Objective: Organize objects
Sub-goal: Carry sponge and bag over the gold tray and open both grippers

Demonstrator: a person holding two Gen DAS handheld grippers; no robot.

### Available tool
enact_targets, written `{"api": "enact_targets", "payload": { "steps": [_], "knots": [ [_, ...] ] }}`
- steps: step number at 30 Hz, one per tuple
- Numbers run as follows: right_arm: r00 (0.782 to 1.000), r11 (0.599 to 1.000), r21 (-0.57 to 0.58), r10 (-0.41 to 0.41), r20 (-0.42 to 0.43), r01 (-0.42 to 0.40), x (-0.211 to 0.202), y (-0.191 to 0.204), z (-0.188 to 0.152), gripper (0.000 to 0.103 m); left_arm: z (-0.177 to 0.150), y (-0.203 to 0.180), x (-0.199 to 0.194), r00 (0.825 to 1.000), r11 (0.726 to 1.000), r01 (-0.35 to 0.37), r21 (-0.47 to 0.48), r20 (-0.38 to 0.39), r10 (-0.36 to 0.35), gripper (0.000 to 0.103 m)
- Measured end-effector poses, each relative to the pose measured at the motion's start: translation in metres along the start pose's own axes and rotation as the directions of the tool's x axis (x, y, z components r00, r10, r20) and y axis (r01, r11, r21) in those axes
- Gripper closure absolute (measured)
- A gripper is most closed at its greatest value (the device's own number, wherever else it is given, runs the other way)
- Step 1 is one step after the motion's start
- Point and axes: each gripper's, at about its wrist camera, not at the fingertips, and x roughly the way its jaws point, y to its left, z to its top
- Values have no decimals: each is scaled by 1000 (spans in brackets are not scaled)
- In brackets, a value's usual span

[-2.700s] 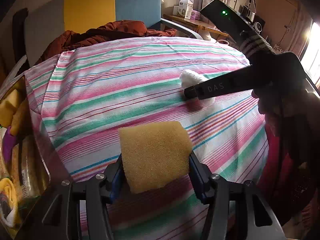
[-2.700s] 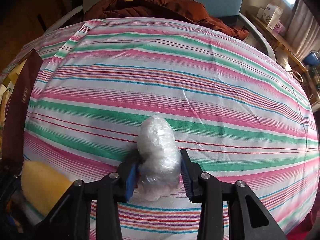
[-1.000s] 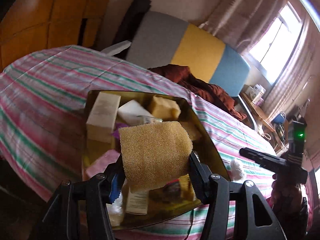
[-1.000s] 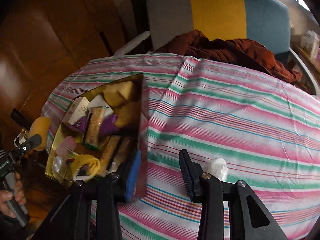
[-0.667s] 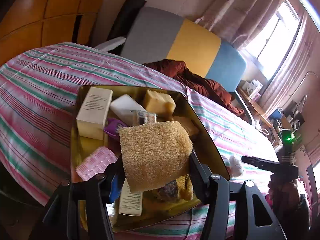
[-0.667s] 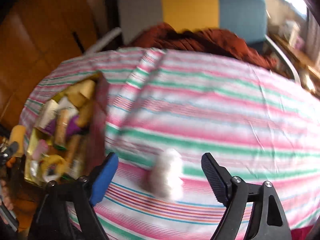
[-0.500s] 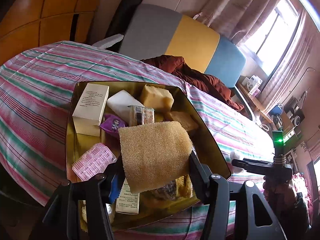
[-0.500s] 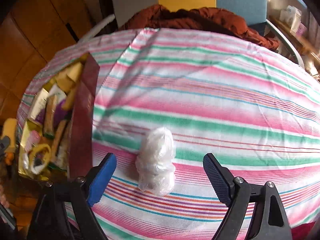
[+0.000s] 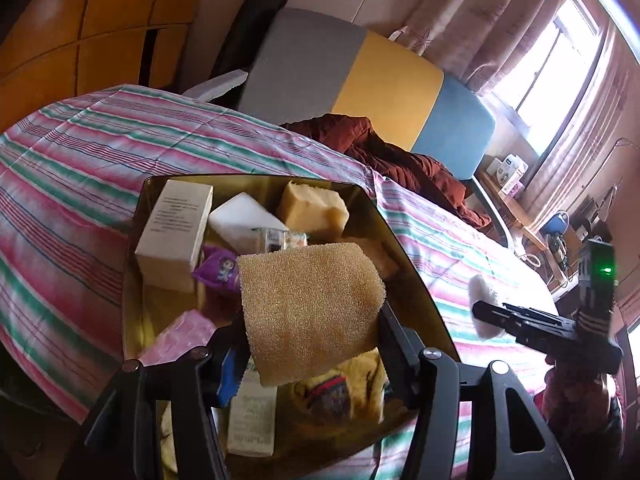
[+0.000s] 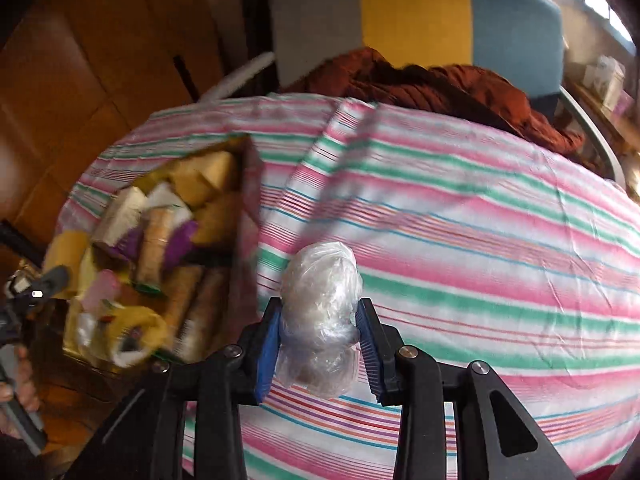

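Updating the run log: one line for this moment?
left claw: holds sponge over box | right claw: shut on plastic wad

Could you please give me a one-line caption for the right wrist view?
Right gripper shut on a plastic wad above the striped cloth, beside the full box.

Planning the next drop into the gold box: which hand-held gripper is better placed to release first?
Left. The left hand-held gripper holds the sponge right over the gold box. The right hand-held gripper grips the plastic bundle over the striped cloth, beside the box.
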Motion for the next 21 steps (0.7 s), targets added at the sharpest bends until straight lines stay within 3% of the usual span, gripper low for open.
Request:
{"api": "enact_targets", "payload": {
  "steps": [3, 9, 11, 18, 21],
  "knots": [
    [998, 997, -45, 58, 12, -58, 1, 32, 8, 66, 5, -3, 9, 1000, 1000, -18, -3, -8, 18, 42],
    [989, 985, -94, 147, 3, -146, 22, 85, 21, 58, 7, 0, 22, 999, 999, -50, -14, -22, 50, 28],
    [989, 983, -106, 151, 2, -149, 27, 96, 21, 45, 3, 1, 23, 998, 998, -54, -9, -31, 54, 24],
    [988, 982, -112, 152, -27, -154, 40, 102, 9, 36, -8, 9, 15, 992, 993, -122, -9, -19, 121, 22],
    [991, 985, -112, 129, -17, -130, 38, 100, 2, 25, -13, 6, 6, 984, 983, -179, 30, 19, 179, 22]
  ]
}}
